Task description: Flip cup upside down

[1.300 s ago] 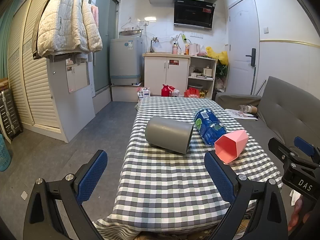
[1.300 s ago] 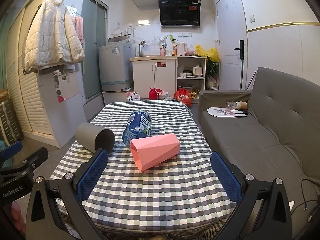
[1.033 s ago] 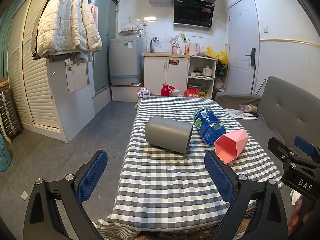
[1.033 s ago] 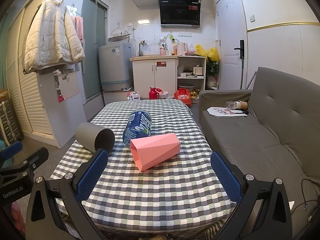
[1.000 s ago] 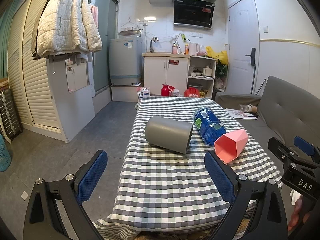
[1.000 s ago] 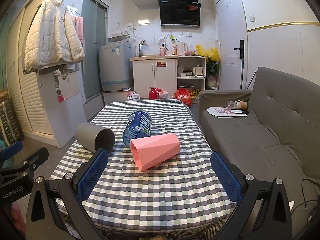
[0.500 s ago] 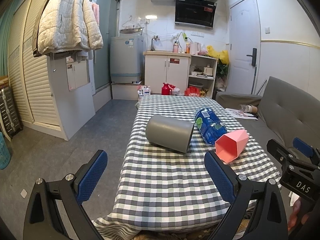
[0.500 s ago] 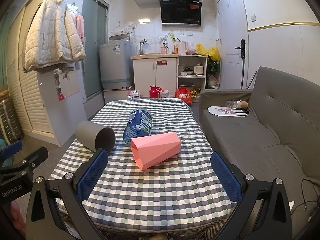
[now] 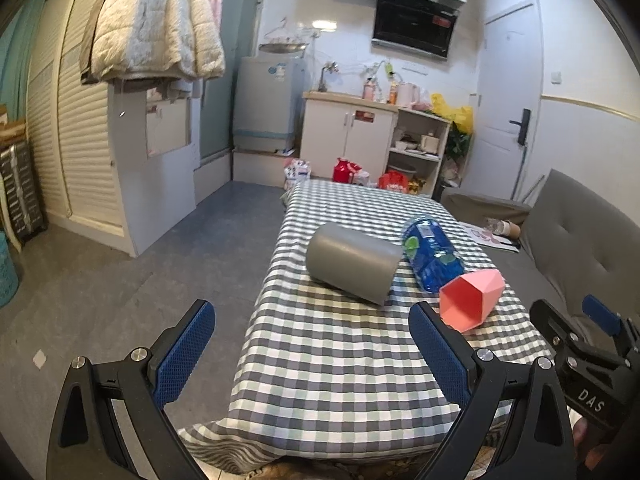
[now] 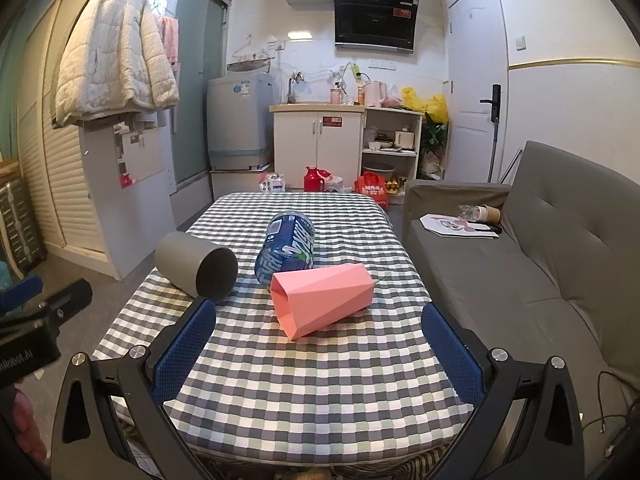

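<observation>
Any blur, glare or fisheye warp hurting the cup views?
Left wrist: sharp; grey cup and pink cup evenly lit, soft shadows; door frame bows. Right wrist: sharp, both cups clear; strong edge warp; no glare on them.

"DAS" on right gripper body; partial "nRobot.AI" on left gripper body.
</observation>
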The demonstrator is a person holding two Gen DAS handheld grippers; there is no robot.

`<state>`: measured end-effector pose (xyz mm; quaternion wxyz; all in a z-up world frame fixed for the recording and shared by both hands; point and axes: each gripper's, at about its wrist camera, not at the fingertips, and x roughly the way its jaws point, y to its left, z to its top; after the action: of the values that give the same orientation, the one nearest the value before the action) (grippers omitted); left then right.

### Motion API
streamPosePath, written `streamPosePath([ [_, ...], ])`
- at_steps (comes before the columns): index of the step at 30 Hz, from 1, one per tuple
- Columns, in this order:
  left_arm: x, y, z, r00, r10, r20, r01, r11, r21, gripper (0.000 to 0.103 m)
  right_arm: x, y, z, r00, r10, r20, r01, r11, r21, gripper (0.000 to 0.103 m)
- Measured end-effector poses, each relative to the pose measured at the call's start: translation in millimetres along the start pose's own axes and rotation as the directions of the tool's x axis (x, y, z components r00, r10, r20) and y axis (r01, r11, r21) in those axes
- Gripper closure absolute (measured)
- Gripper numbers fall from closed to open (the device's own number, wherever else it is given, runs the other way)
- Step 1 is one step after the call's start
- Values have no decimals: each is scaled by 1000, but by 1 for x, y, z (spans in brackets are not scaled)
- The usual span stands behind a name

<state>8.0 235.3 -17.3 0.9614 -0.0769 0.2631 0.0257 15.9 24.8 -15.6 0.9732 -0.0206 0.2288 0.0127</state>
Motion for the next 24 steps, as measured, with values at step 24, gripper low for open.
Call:
streamPosePath([
  [24,94,99,30,974,155,-166,-168,984,-68,3,188,134,60,881,236,-410,-417,797,-438,8],
])
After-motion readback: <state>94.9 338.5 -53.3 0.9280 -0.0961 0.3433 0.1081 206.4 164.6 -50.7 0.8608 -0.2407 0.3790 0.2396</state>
